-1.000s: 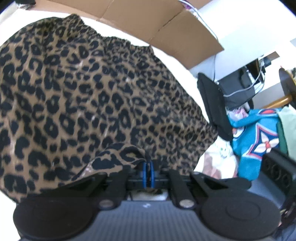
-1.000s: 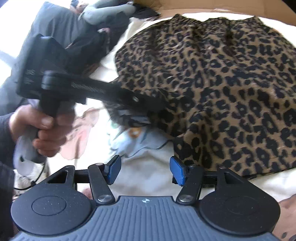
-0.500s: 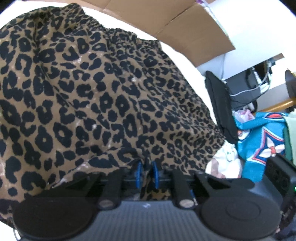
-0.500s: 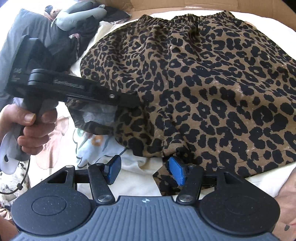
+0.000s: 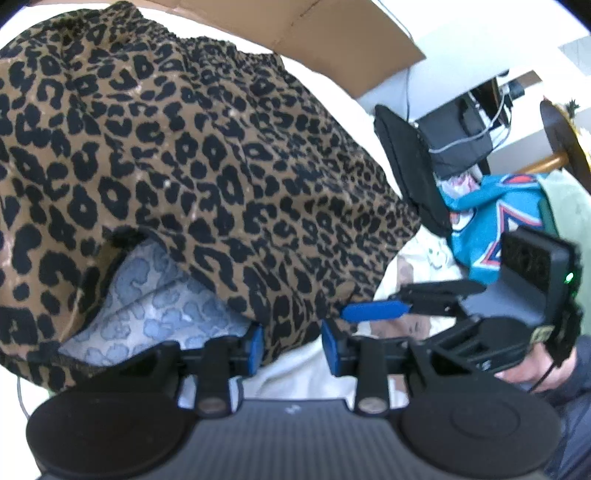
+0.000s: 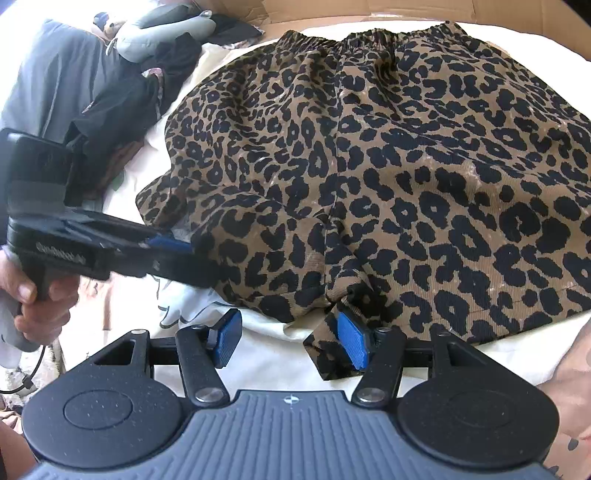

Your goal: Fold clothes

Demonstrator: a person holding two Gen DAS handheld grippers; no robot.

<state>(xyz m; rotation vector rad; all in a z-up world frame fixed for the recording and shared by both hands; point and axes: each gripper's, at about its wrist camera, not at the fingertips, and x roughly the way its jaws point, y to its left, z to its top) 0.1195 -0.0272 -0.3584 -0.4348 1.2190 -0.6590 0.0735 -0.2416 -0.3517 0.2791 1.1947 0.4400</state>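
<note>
**Leopard shorts spread on the white cover, both claws at the hem**

Now the leopard-print shorts [image 6: 388, 177] lie spread over a white cover [image 6: 266, 354], their gathered waistband toward a cardboard sheet [image 5: 325, 33] at the far edge; the near hem is partly turned up, so the pale inner side [image 5: 155, 306] shows in the left wrist view. The left gripper [image 5: 291, 349] has just been opening, and its blue pads stand apart with a fold of the hem between them, loose rather than pinched; a hand [image 6: 33, 295] holds its grip at the left of the right wrist view. The right gripper [image 6: 291, 338] stands spread, one pad over bare white cover, the other against a corner of leopard cloth, nothing clamped. A heap of dark and grey clothes [image 6: 110, 74] lies beside the shorts; a teal printed garment [image 5: 491, 218] lies on the other side.
</note>
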